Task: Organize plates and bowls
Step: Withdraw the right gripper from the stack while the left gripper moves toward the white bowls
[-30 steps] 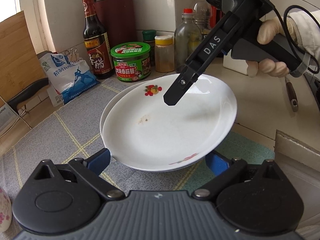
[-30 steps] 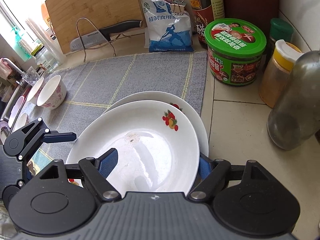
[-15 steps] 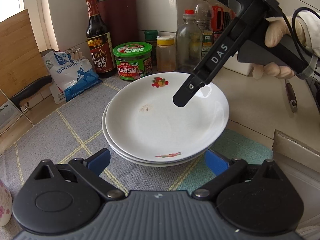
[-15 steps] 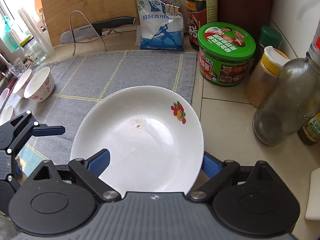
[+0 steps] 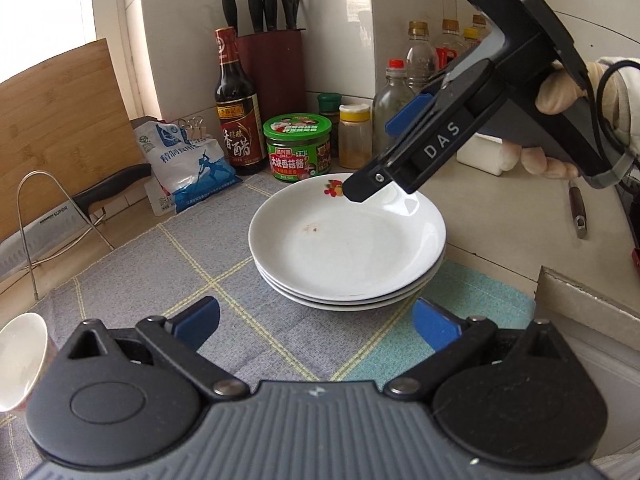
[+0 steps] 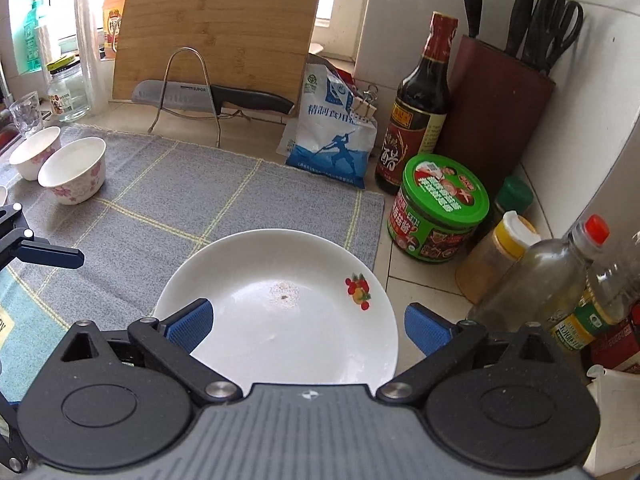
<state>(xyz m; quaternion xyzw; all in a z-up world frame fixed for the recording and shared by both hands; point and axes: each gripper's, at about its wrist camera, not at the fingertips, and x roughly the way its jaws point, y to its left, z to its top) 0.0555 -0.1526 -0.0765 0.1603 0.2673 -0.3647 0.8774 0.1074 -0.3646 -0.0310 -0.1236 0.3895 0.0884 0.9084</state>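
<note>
Left tongs (image 5: 316, 322): nearest in the left wrist view; blue pads spread wide, holding nothing, poised just short of the plate stack.

Plate stack (image 5: 347, 246): three white plates nested on the grey checked mat (image 5: 168, 280), near the mat's far right corner. Top plate bears a small fruit motif on the far rim and a brownish speck near its centre.

Right tongs (image 6: 306, 326): spread wide, empty, hanging over the near edge of the top plate (image 6: 280, 312); the pads are clear of its rim. In the left wrist view one black finger tip hangs above the far rim.

Floral bowls: two (image 6: 74, 176), (image 6: 34, 152) side by side, touching, at the far left of the mat in the right wrist view; well apart from the plates.

Bench (image 5: 500, 216), pale tile, beyond the mat: green-lidded jar (image 6: 440, 212), yellow-capped spice jar (image 6: 496, 256), dark vinegar bottle (image 6: 416, 120), blue-and-white salt bag (image 6: 332, 136).

Back row: knife (image 6: 208, 96) on a wire rack, bamboo cutting board (image 6: 216, 28) leaning upright, red-brown knife block (image 6: 496, 100) in the corner.
</note>
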